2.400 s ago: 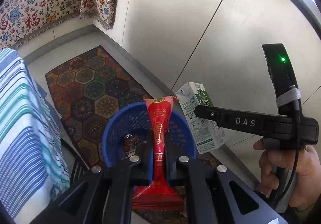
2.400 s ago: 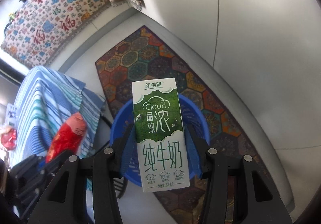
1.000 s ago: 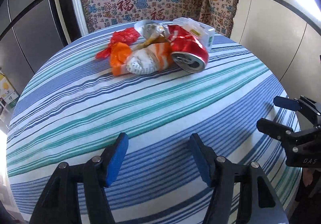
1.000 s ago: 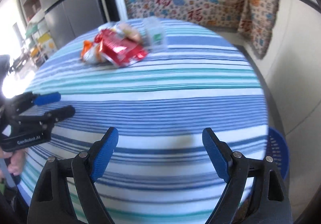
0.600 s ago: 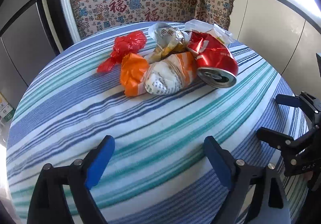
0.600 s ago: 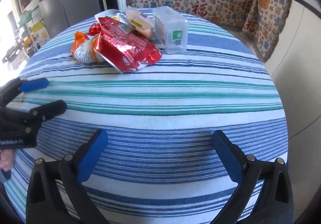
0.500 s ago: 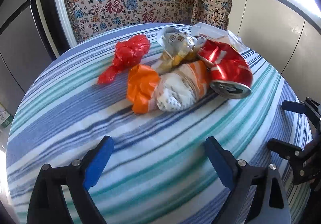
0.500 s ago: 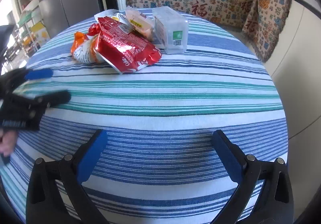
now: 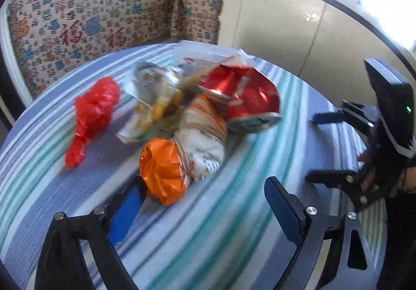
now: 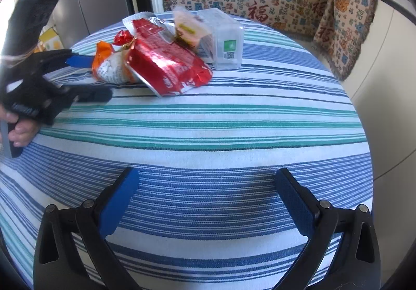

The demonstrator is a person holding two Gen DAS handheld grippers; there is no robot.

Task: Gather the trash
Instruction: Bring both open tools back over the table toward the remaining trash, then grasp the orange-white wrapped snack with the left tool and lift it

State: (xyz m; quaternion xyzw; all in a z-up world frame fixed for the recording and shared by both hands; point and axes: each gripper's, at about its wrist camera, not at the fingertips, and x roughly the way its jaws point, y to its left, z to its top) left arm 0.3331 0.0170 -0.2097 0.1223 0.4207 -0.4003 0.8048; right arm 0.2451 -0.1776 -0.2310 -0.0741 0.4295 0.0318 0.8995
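On the striped round table (image 10: 234, 134), both claws hang spread wide over the cloth, gripping nothing.

Left gripper (image 9: 202, 201) has just been opening; its jaws frame the near end of the orange-and-white wrapper (image 9: 192, 154), seemingly without touching it, though that view is blurred. Behind lie a red bag (image 9: 93, 113), a crumpled silver-yellow packet (image 9: 153, 92) and a crushed red can (image 9: 247, 97), bunched together. Right gripper (image 10: 208, 199), whose jaws have also just spread, has only bare cloth between them, well short of the red snack wrapper (image 10: 166, 66) and clear plastic box (image 10: 223, 40).
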